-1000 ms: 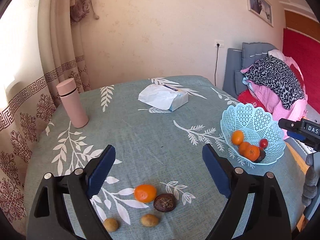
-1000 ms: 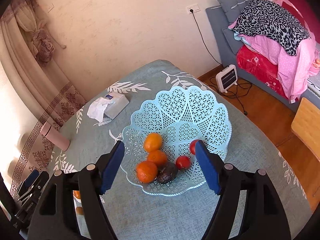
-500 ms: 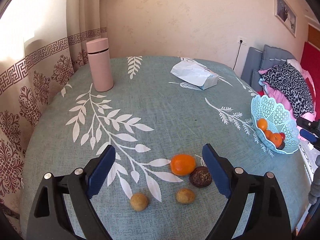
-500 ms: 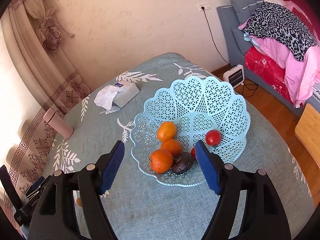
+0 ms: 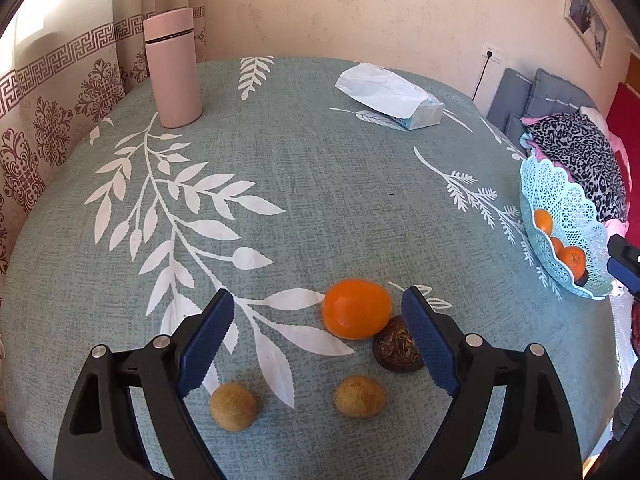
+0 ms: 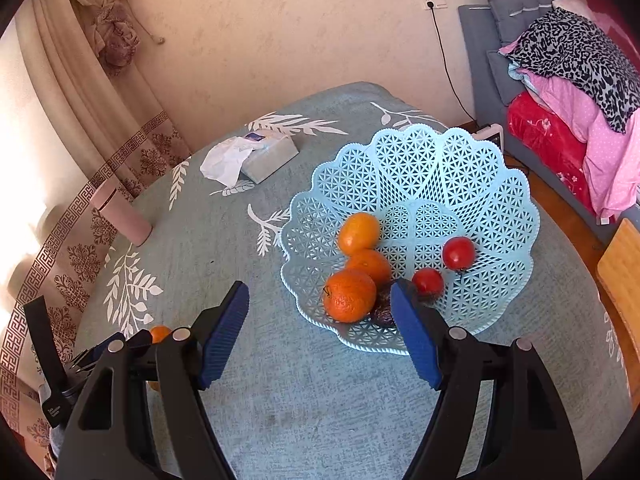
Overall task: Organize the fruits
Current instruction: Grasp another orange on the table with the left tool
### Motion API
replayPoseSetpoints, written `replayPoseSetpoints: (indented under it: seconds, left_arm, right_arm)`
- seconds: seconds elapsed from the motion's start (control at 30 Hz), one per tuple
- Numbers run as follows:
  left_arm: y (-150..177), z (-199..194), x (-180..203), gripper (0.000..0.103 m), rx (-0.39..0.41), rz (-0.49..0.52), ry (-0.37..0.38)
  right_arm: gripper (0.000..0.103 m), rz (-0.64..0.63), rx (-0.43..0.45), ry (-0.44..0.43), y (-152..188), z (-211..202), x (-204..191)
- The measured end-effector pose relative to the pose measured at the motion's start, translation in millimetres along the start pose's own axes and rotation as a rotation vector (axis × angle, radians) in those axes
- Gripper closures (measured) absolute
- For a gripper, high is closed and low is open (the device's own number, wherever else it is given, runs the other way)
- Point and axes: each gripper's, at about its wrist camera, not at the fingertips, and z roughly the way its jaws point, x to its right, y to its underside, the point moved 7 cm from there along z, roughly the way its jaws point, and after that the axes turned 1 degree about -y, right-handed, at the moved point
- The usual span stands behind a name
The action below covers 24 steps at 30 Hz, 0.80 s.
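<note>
In the left wrist view an orange lies on the tablecloth touching a dark wrinkled fruit. Two small tan fruits lie nearer. My left gripper is open and empty, low over them, with the orange just inside its right finger. The light blue lattice basket stands at the right edge. In the right wrist view the basket holds three oranges, two red fruits and a dark fruit. My right gripper is open and empty before the basket's near rim.
A pink flask stands at the back left and a tissue pack at the back. The round table's edge curves close on both sides. A bed with piled clothes and a wooden chair are to the right.
My left gripper has swung left and dropped toward the loose fruits, which now look larger and closer. My right gripper has drifted left, so the basket sits more to the right.
</note>
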Motion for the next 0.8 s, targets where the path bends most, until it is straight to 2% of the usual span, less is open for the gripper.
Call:
replayPoseSetpoints:
  seconds: [0.13, 0.23, 0.37, 0.47, 0.6, 0.8]
  left_arm:
    - [3, 14, 7, 0.033, -0.035, -0.002, 0.015]
    - [6, 21, 13, 0.045, -0.055, 0.002, 0.030]
    - [8, 20, 18, 0.061, -0.038, 0.005, 0.054]
    - [8, 15, 14, 0.061, -0.002, -0.001, 0.030]
    - [5, 3, 4, 0.061, 0.054, -0.040, 0.037]
    - [-3, -14, -21, 0.061, 0.127, -0.092, -0.017]
  right_arm:
    - [0.028, -0.014, -0.013, -0.002, 3, 4, -3]
    - [0.028, -0.025, -0.026, -0.002, 7, 9, -6]
    - [0.028, -0.045, -0.043, -0.003, 12, 15, -11]
    - [0.028, -0.070, -0.046, 0.000, 16, 19, -16]
    - [0.028, -0.108, -0.053, -0.016, 24, 24, -27]
    - [0.028, -0.169, -0.098, -0.054, 42, 36, -53]
